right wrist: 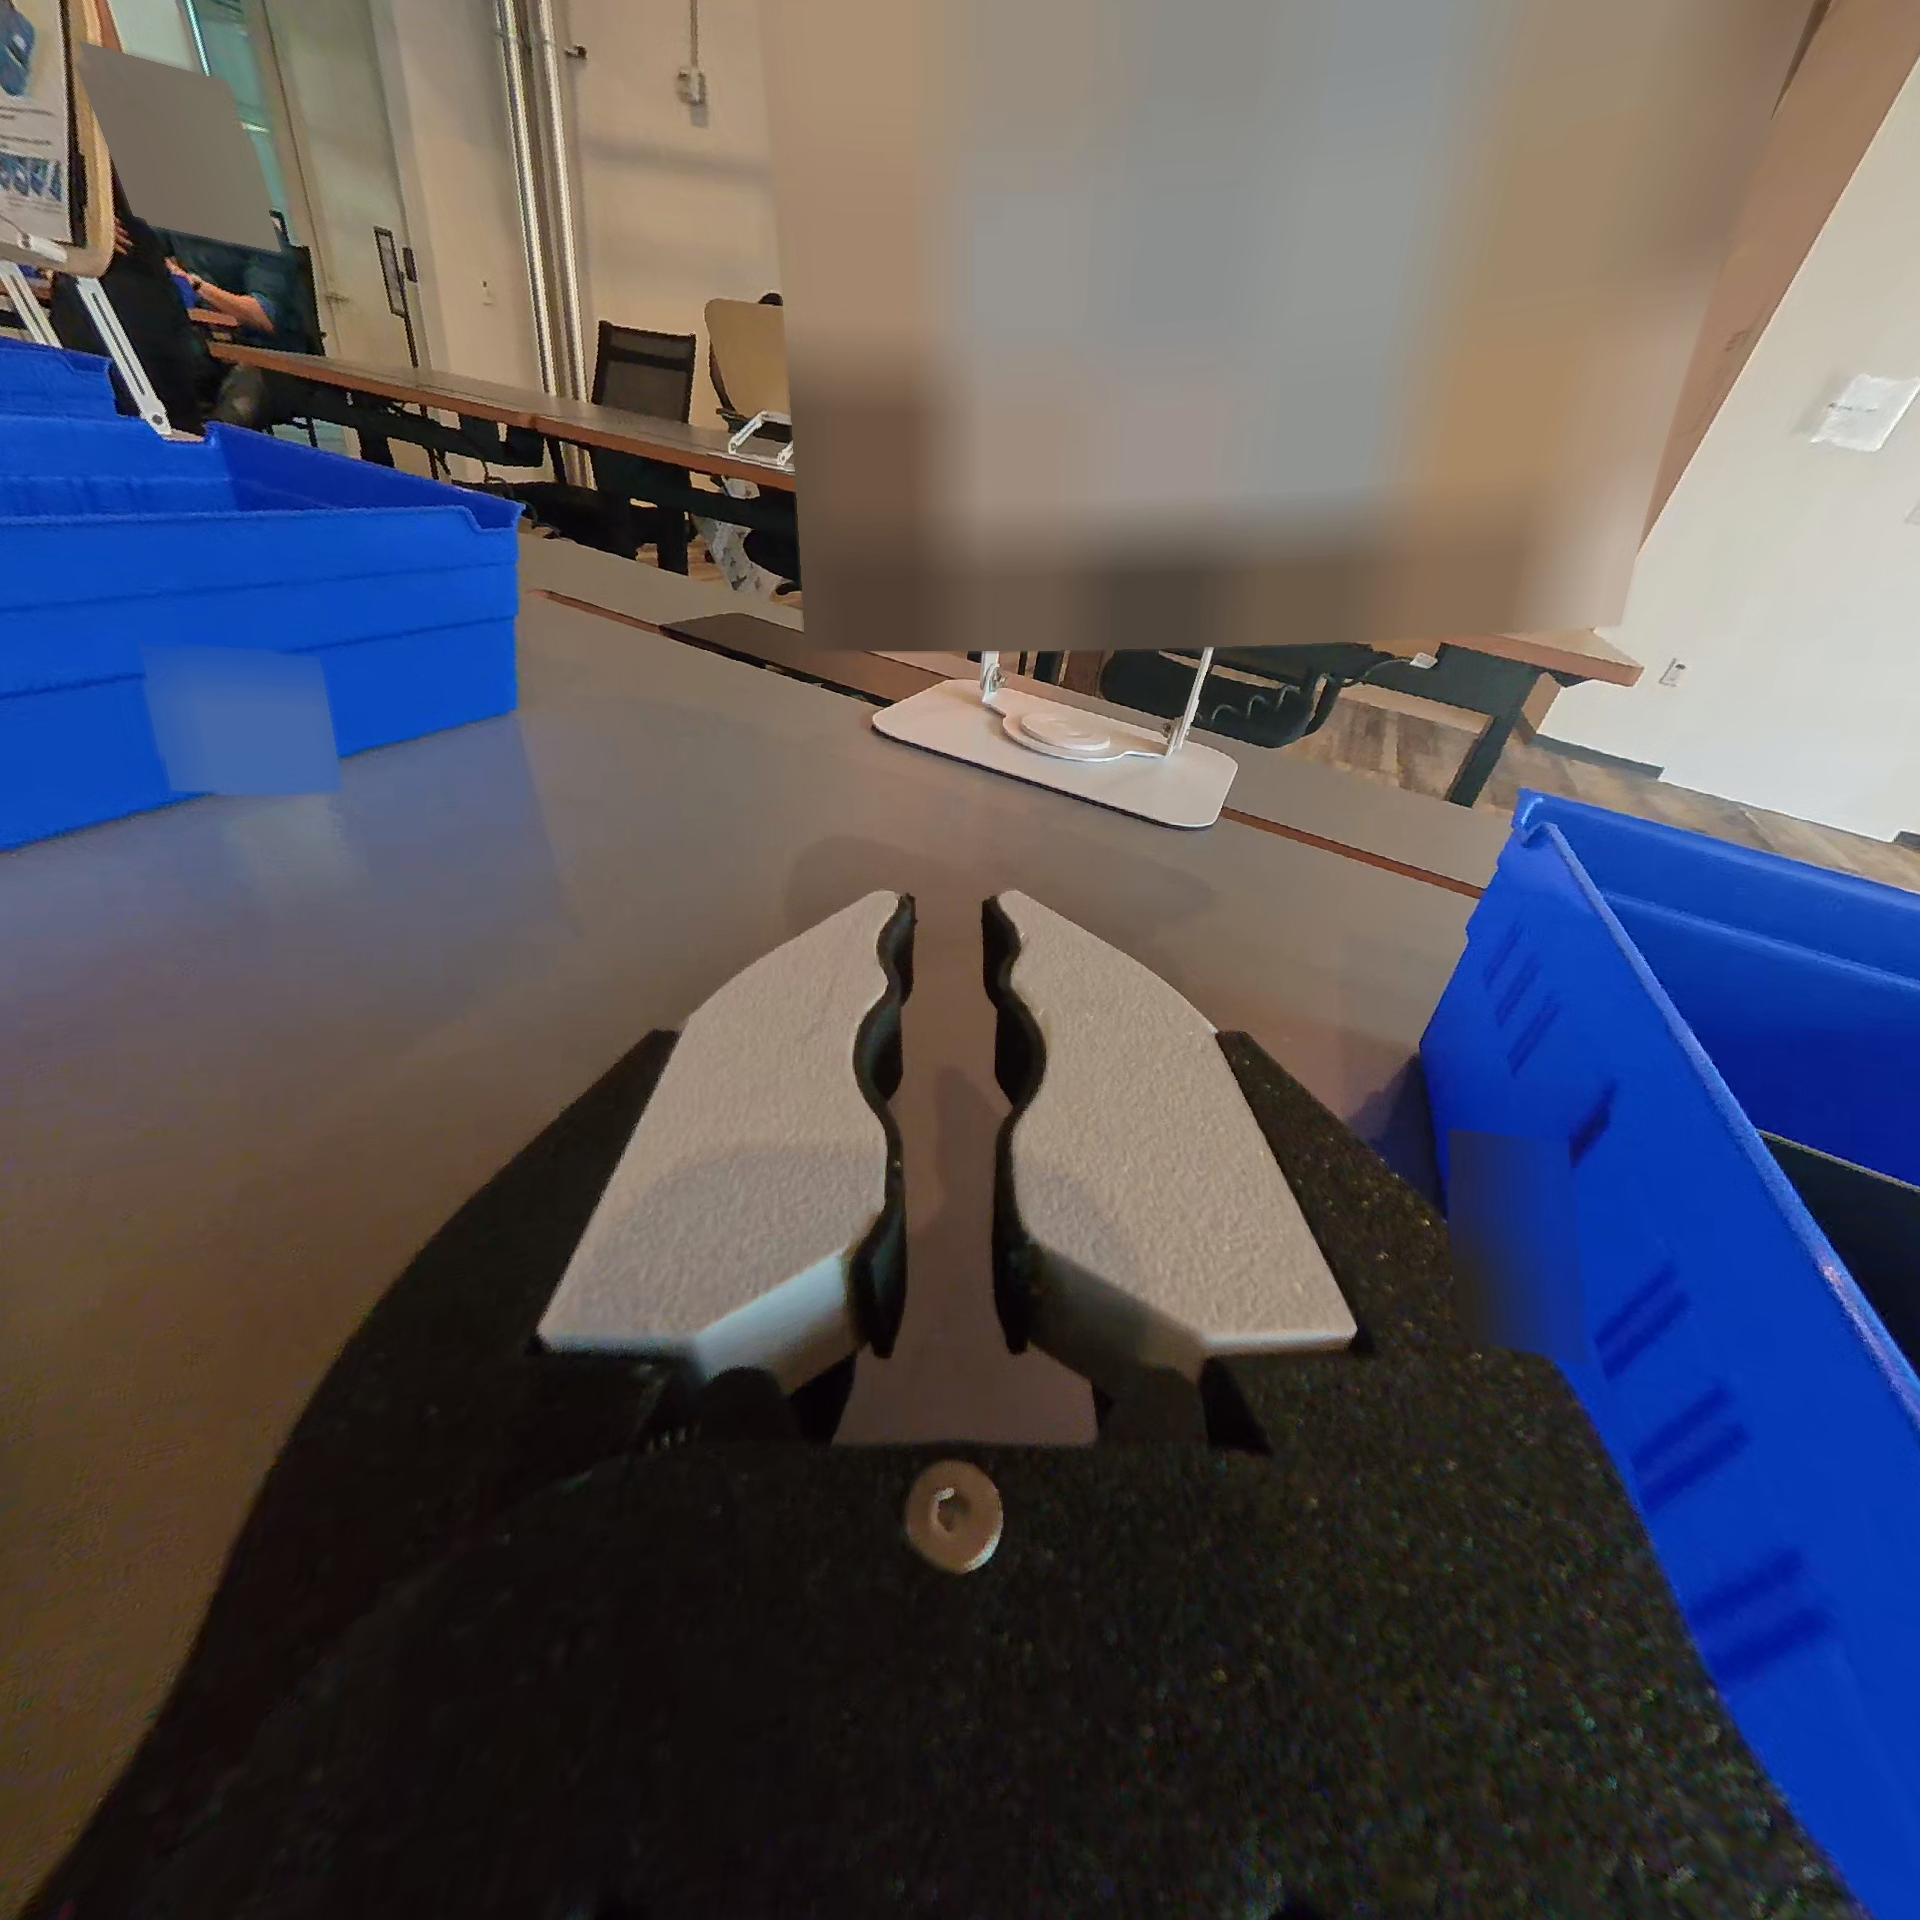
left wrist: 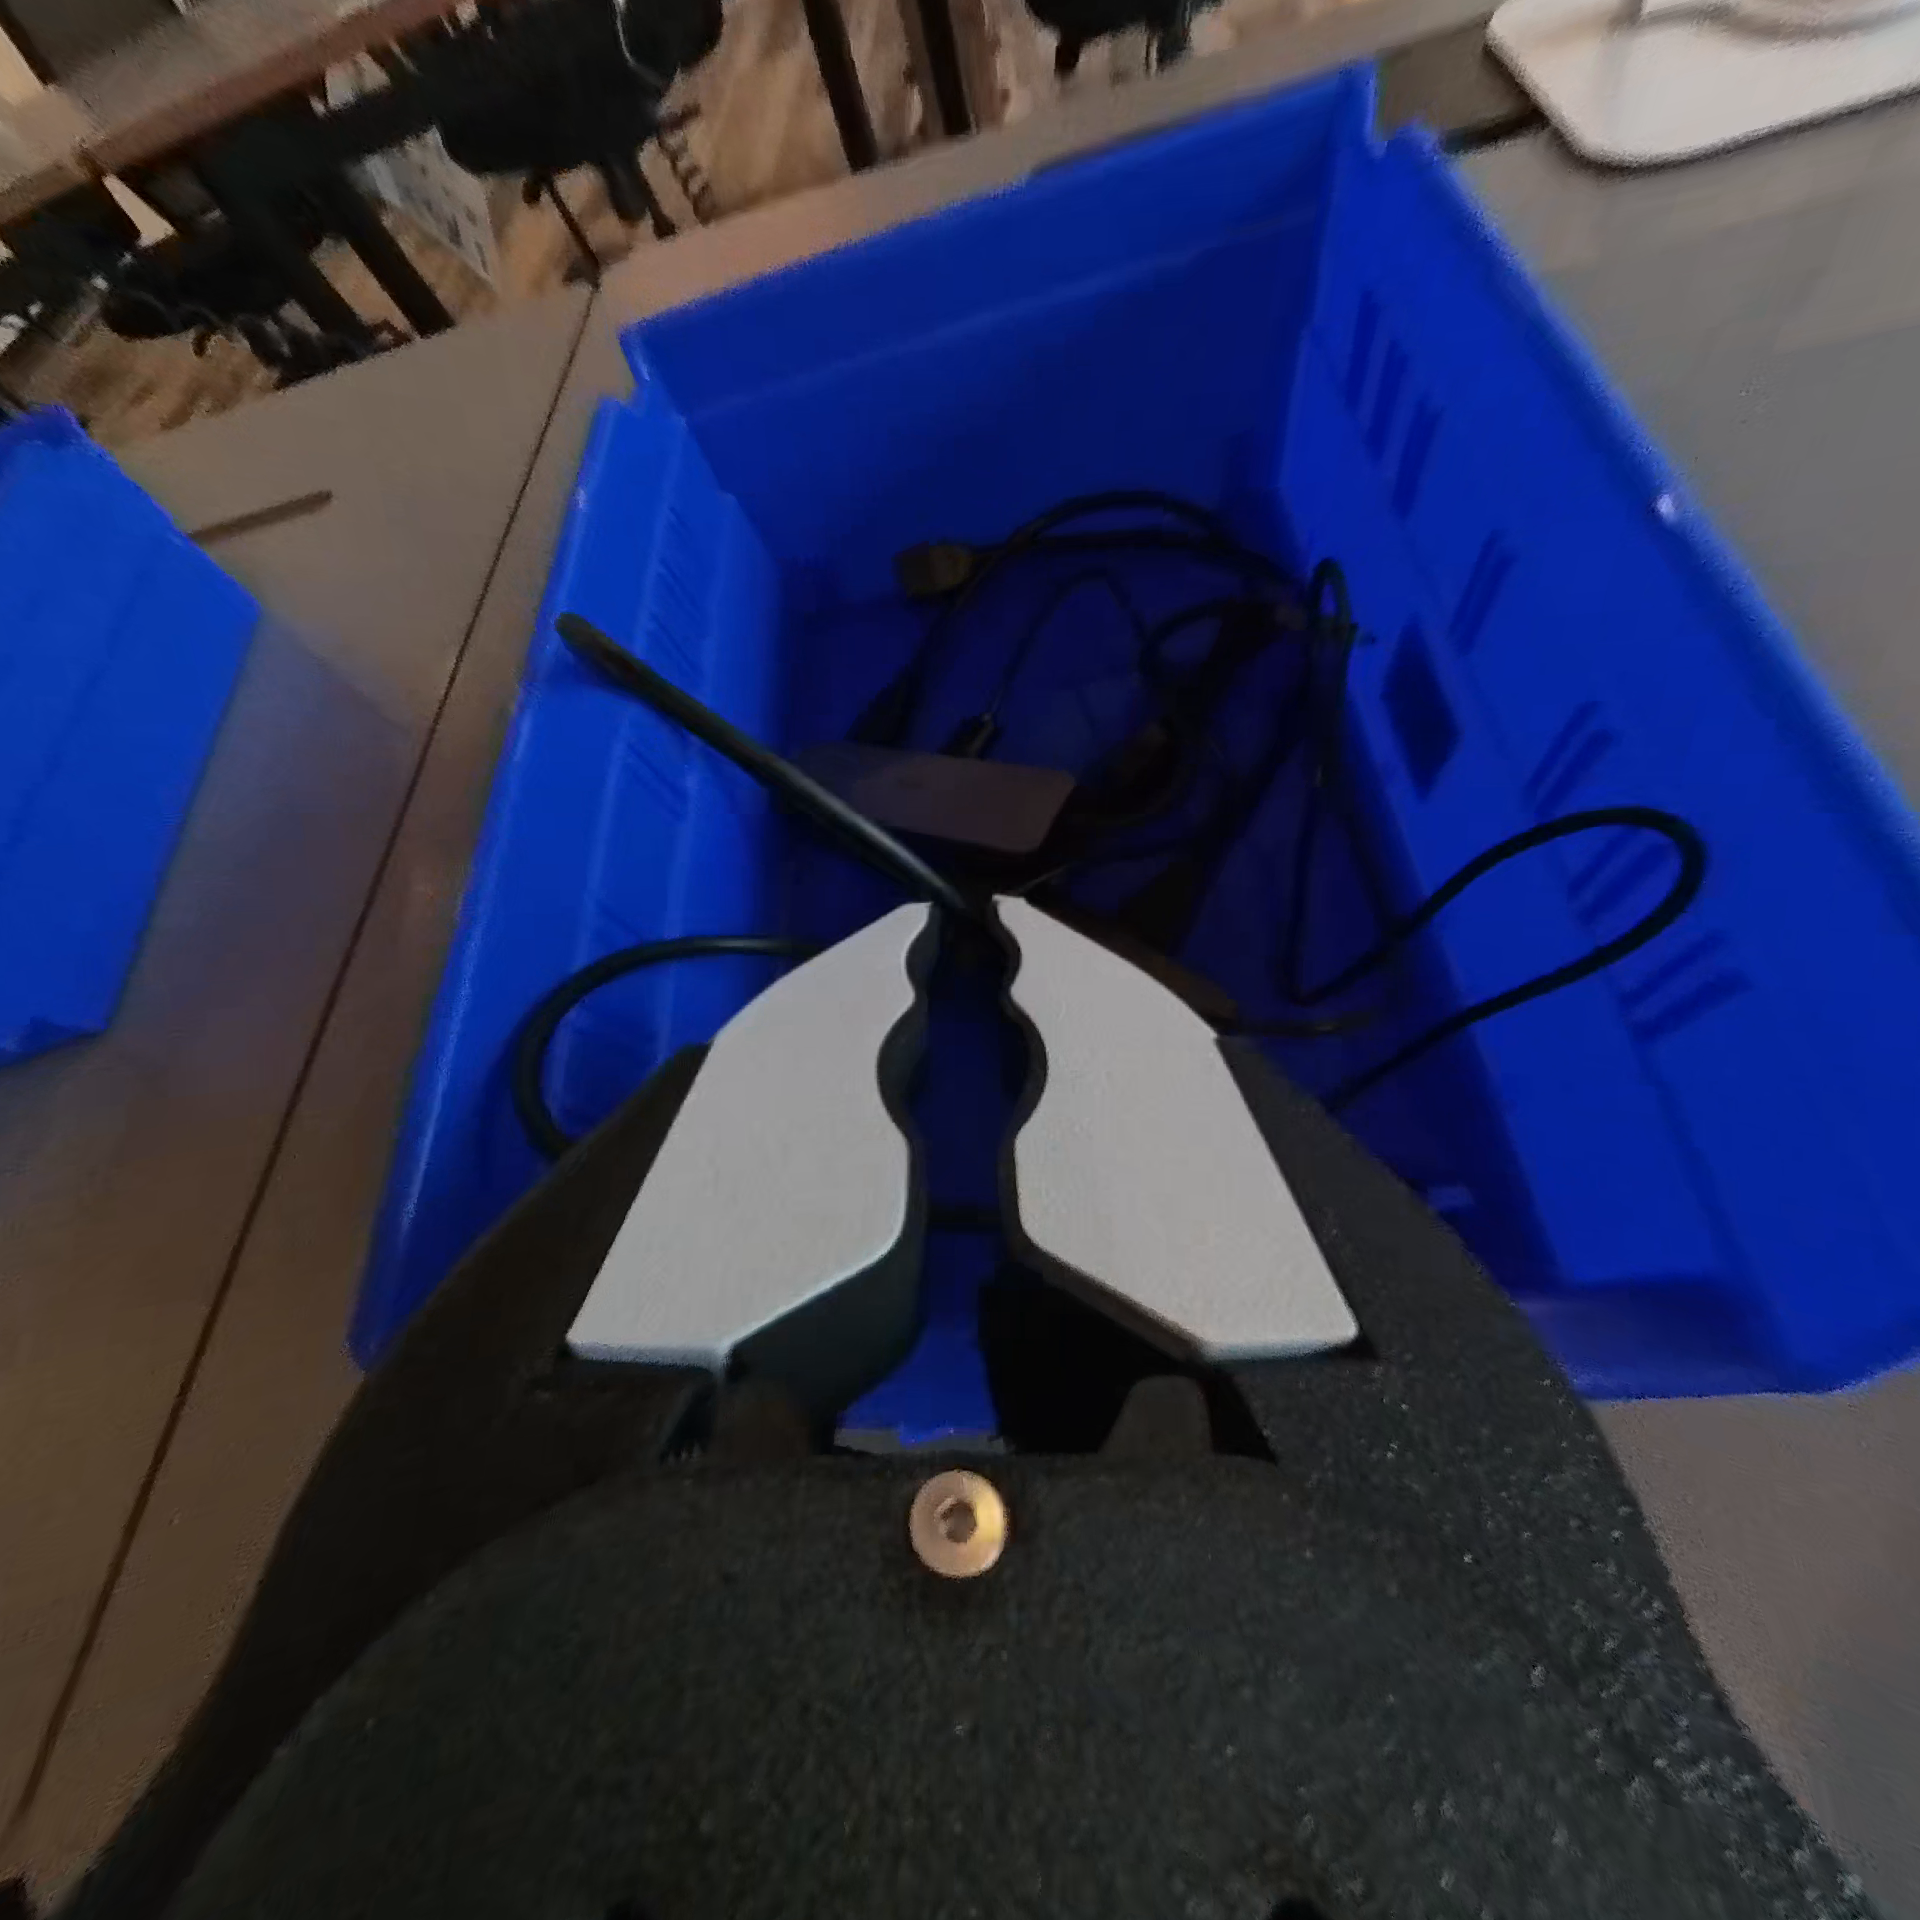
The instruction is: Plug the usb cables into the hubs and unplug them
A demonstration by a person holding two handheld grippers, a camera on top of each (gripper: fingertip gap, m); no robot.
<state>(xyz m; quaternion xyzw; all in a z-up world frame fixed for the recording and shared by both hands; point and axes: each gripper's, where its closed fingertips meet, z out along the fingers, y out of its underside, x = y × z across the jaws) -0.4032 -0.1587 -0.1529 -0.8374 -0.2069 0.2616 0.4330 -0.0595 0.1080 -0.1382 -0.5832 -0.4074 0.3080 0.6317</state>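
cable (left wrist: 790,774) pinched at left hand-held gripper (left wrist: 966,920) tips, above bin (left wrist: 1558,727)

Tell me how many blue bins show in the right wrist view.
2. One blue bin sits on the table's far left, another blue bin close on the right, beside the right claw. The stacked rims at left may hide more.
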